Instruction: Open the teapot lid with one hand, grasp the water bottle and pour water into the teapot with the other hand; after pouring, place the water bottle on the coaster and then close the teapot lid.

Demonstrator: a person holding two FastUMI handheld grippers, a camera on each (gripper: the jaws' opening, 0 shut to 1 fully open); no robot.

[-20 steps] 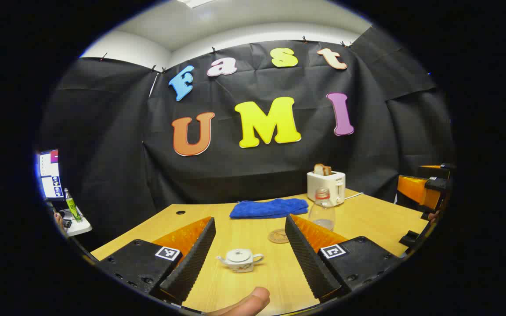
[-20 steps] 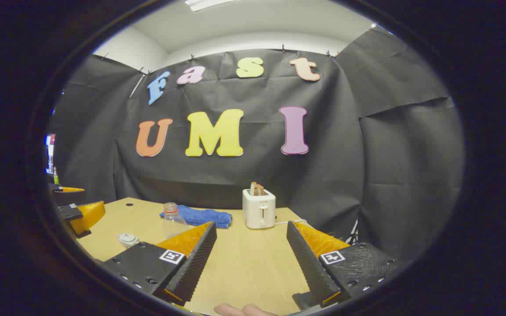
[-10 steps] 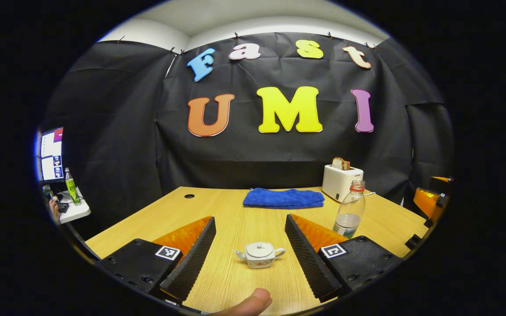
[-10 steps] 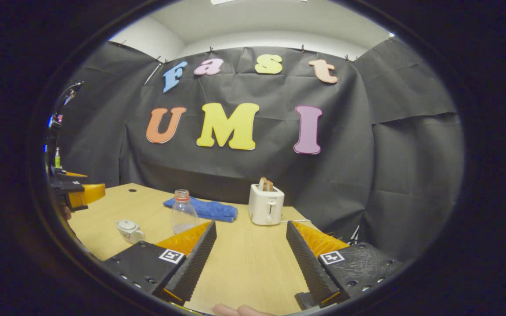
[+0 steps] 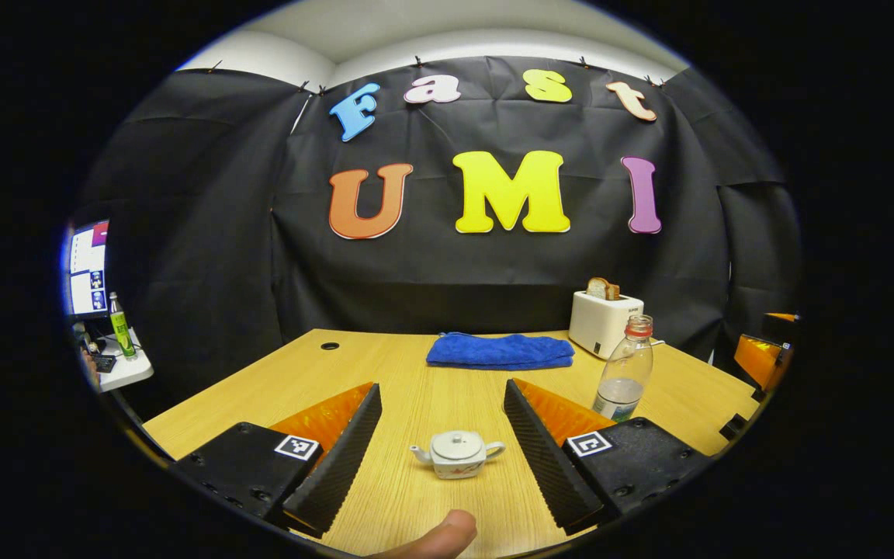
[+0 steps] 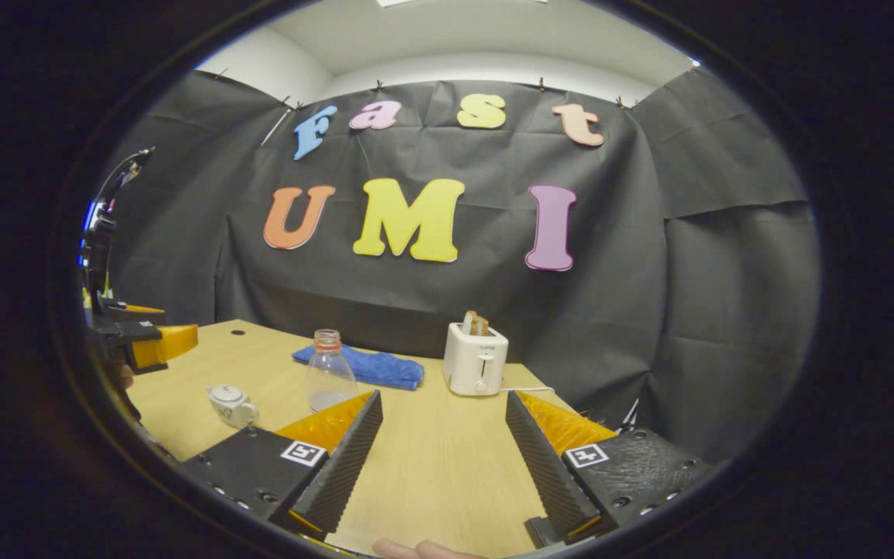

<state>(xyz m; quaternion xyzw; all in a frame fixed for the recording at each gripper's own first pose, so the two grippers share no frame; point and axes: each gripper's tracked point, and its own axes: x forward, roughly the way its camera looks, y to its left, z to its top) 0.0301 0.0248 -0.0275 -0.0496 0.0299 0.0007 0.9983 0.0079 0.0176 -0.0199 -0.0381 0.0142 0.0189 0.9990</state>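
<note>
Between the ribbed, wedge-shaped fingers of the left gripper [image 5: 441, 446], spread wide above the pale wood-grain table [image 5: 408, 497], sits the small round ceramic teapot [image 5: 456, 454] with its domed lid [image 5: 455, 445] on, touching neither finger. Farther off to the right stands the clear plastic water bottle [image 5: 623, 378], upright with a little water in its base, and behind it a folded blue terry towel [image 5: 500, 351] and a boxy white toaster [image 5: 604, 321]. The right gripper [image 6: 441, 458] also hovers with fingers spread on nothing, the teapot and bottle off to its left.
</note>
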